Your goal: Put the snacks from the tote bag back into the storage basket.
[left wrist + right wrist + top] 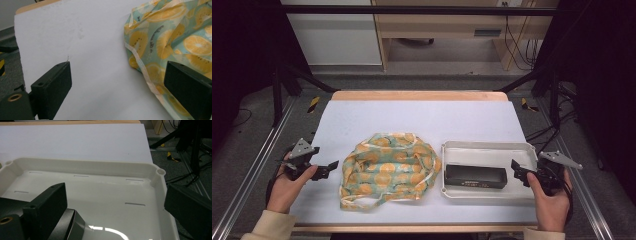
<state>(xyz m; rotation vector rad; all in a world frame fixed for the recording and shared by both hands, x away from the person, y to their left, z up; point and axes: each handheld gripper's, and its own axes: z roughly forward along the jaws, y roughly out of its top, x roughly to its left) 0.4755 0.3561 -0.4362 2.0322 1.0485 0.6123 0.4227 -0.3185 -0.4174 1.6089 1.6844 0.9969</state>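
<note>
A crumpled cloth bag (388, 169) printed with orange slices on teal lies in the middle of the white table cover (422, 122). To its right a white tray (486, 149) holds a black box (475, 176). My left gripper (328, 169) hovers just left of the bag, open, nothing between its jaws; in the left gripper view the bag (175, 42) lies ahead on the right, partly behind the right jaw. My right gripper (518, 173) is open at the tray's right end; in the right gripper view the tray (105, 192) lies ahead and a corner of the black box (70, 226) shows beside the left jaw.
The wooden table edge (418, 95) runs along the far side. Metal frame rails (247, 175) flank the table, with cables (552, 130) on the floor at the right. A wooden cabinet (452, 30) stands beyond the table.
</note>
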